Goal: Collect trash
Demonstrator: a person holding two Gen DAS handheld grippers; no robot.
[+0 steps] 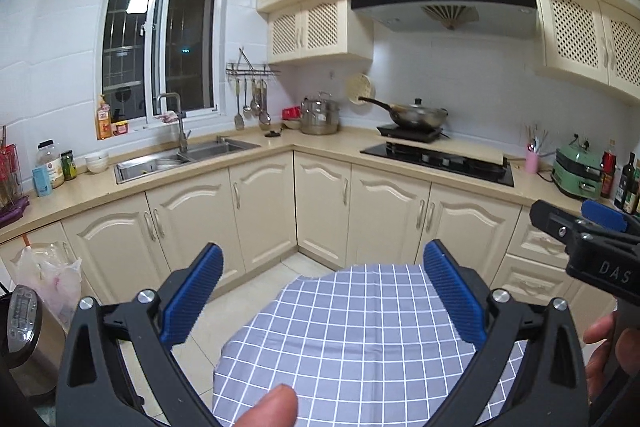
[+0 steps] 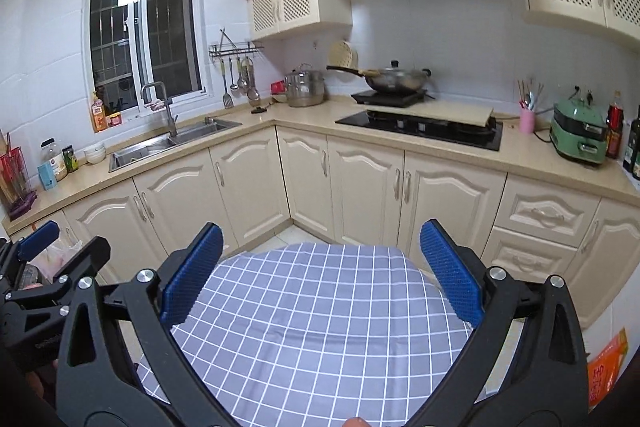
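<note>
Kitchen | checked tablecloth (image 1: 352,339) edge cut off | left gripper (image 1: 323,291), right gripper (image 2: 320,269) spread wide, empty

Cream L-shaped kitchen cabinets (image 1: 256,211) under beige countertop (image 1: 332,143); dark sliding window (image 1: 160,39) upper left; lit black range hood (image 1: 444,3) upper right; white tiled walls (image 1: 452,75).

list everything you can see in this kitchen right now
tablecloth: 1, grey-blue check, below both grippers
sink: 1, steel, under window
wok: 1, dark, lidded, on burner
steamer pot: 1, steel, counter corner
hob: 1, black, in counter
green cooker: 1, counter right
pink cup: 1, beside cooker
bowls: white stack, left of sink
bag: 1, clear plastic, floor left
left gripper: jaws open
right gripper: jaws open
</note>
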